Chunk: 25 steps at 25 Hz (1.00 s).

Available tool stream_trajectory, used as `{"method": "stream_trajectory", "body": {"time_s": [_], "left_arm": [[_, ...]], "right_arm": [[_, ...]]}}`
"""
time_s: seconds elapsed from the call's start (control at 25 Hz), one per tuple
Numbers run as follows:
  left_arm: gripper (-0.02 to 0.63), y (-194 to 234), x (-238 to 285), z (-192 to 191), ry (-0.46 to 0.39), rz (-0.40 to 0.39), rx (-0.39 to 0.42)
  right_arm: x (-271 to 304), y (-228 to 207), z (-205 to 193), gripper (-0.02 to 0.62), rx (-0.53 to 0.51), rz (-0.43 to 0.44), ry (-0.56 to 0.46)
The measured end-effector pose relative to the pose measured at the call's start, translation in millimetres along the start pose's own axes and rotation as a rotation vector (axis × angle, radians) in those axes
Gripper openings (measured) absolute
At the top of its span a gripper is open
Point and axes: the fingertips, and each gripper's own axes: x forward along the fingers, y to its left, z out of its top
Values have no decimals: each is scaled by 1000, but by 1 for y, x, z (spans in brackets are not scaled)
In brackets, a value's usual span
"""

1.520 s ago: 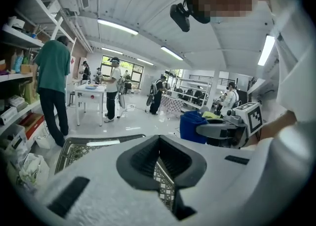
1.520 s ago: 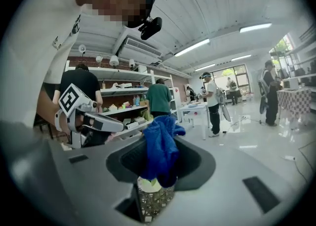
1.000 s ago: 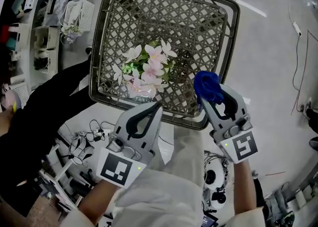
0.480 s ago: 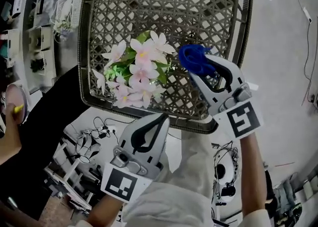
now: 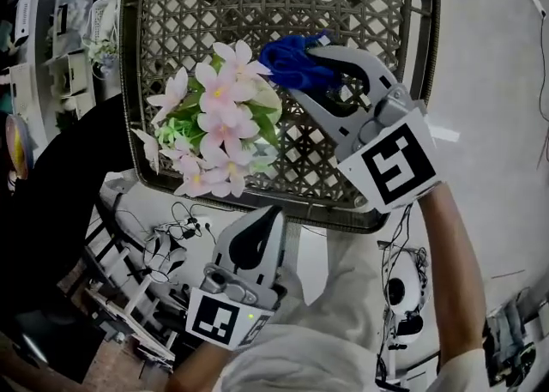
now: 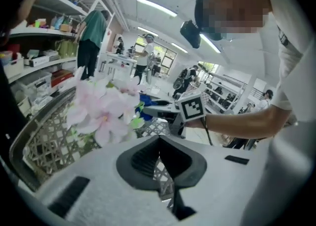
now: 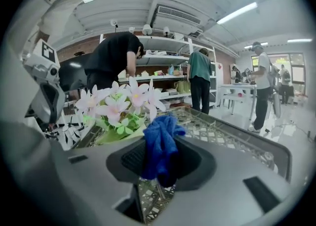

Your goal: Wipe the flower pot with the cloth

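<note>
Pink artificial flowers [image 5: 214,120] stand on a square wicker tray [image 5: 137,81]; the blooms and leaves hide nearly all of the flower pot beneath them. My right gripper [image 5: 296,69] is shut on a bunched blue cloth [image 5: 292,63], which is right against the flowers' right side. In the right gripper view the cloth [image 7: 160,143] sticks up between the jaws, with the flowers [image 7: 121,104] just ahead to the left. My left gripper [image 5: 273,213] is shut and holds nothing, below the tray's near rim. From it the flowers [image 6: 101,111] show ahead on the left.
Cables and small devices [image 5: 167,244] lie on the floor below the tray's near edge. A person in black [image 5: 51,202] stands at the left, beside shelves with boxes [image 5: 60,30]. Other people [image 7: 200,79] stand by shelving in the background.
My right gripper has carried the blue cloth forward and left over the tray, up to the flowers. The left gripper has stayed shut below the tray's near rim.
</note>
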Motion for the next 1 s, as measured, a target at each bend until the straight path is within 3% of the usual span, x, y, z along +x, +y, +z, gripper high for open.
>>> {"method": "stream_trajectory", "body": {"time_s": [0.2, 0.36, 0.76, 1.0], "left_arm": [[21, 53, -4, -53, 25, 139, -185], [21, 82, 6, -69, 13, 181, -163], [46, 126, 36, -52, -77, 245, -126], [60, 128, 46, -52, -73, 231, -94]], "right_arm": [[15, 7, -5, 146, -2, 41, 3], [26, 10, -8, 146, -11, 60, 13], [38, 13, -12, 146, 18, 74, 16], [49, 19, -15, 146, 33, 99, 5]]}}
